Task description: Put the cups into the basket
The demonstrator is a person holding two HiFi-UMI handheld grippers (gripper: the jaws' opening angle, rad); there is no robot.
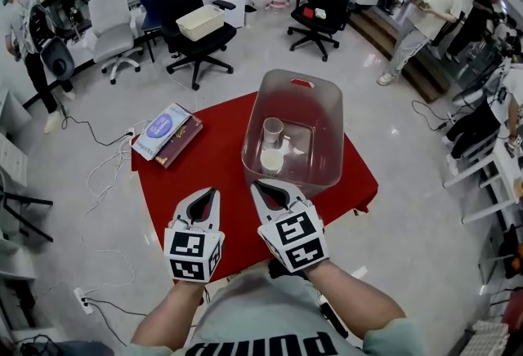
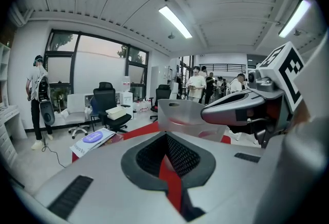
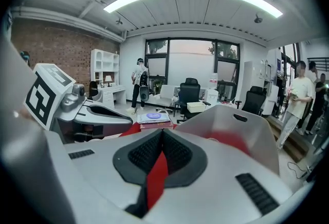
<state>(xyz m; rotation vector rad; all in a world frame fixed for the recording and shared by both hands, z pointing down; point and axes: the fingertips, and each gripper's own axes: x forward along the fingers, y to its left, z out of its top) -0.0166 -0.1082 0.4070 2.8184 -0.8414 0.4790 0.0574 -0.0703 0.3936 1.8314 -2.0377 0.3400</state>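
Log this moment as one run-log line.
cups: two in basket | left gripper: shut, empty | right gripper: shut, empty | both over table, short of basket

left tongs [image 1: 213, 192], right tongs [image 1: 256, 184] grey-white, black-padded; checkered marker cubes [image 1: 194, 255]; pale green shirt [image 1: 270, 320]

In the head view the cups [image 1: 273, 134] show only hazily inside the cloudy basket [image 1: 325, 105], and in both tool views its wall hides them. The left tool [image 1: 211, 194] and right tool [image 1: 263, 187] cover part of the table's [image 1: 204, 158] near edge. The booklet's [image 1: 162, 127] print is unreadable.
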